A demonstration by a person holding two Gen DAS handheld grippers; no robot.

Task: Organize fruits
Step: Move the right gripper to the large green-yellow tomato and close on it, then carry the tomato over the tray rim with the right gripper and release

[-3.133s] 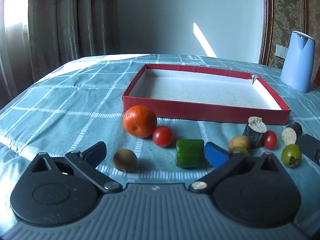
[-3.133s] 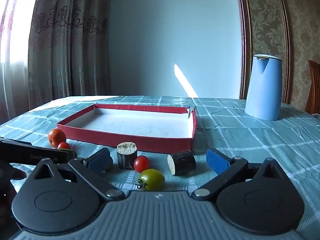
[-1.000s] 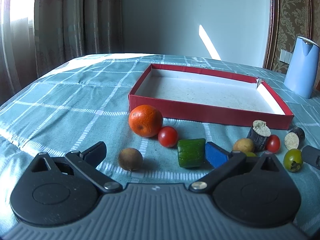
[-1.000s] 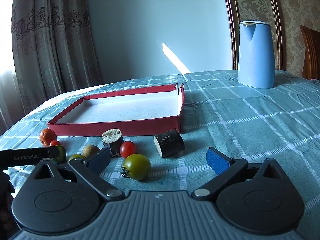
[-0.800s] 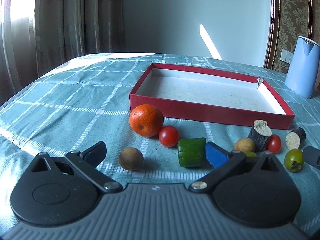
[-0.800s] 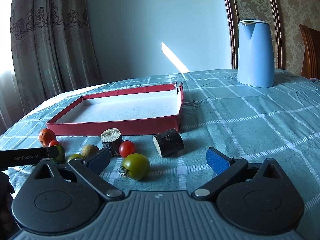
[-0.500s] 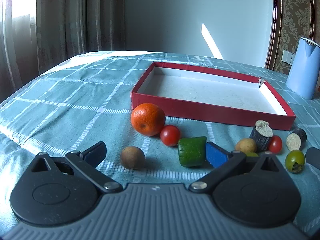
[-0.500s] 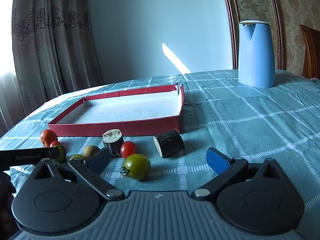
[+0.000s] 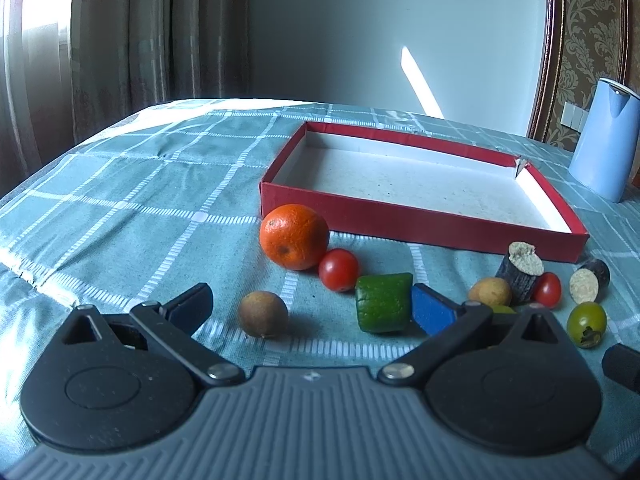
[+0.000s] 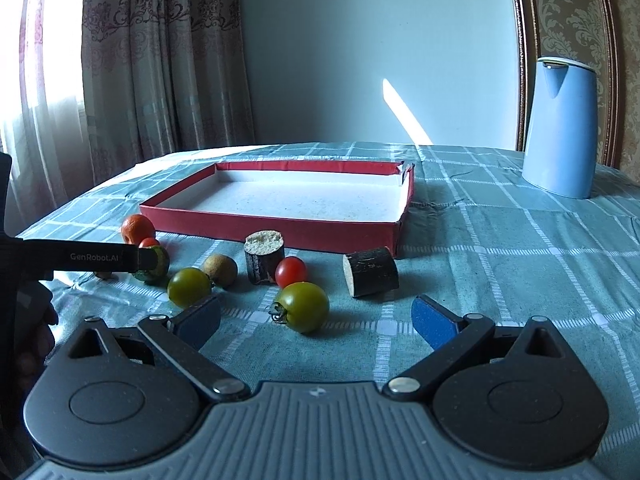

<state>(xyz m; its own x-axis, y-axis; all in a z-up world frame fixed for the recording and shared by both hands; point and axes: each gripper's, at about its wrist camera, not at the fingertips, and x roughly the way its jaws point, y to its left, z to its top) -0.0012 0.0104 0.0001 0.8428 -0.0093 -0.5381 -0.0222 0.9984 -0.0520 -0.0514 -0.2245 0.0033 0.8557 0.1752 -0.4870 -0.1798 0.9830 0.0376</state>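
The left gripper (image 9: 310, 306) is held low over the table, level and pointing toward the box, its fingers spread wide with nothing between them but a small brown fruit (image 9: 263, 313) lying on the cloth just ahead. Its right pad sits just beside a green chunk (image 9: 384, 302); whether they touch cannot be told. The right gripper (image 10: 316, 320) is posed the same way further right, fingers wide apart and empty, with a green tomato (image 10: 302, 306) on the cloth between them.

The table (image 9: 132, 208) is covered in a teal checked cloth and has wide bare room on its left half and on the right, toward a blue kettle (image 10: 560, 128). A red box (image 9: 420, 218) with a pale floor stands beyond the fruit, shallow-walled and torn at its far right corner.

The fruit lies in a loose row along the box's near wall: an orange (image 9: 294, 236) touching a red cherry tomato (image 9: 338, 269), then the green chunk, a tan fruit (image 9: 489, 291), an upright dark stub (image 9: 520, 266) with a second cherry tomato (image 9: 547, 289) against it, a lying dark stub (image 9: 589, 286), and another green tomato (image 10: 189, 287). Patterned curtains (image 10: 160, 60) hang at the left and a plain wall (image 10: 380, 40) stands behind.
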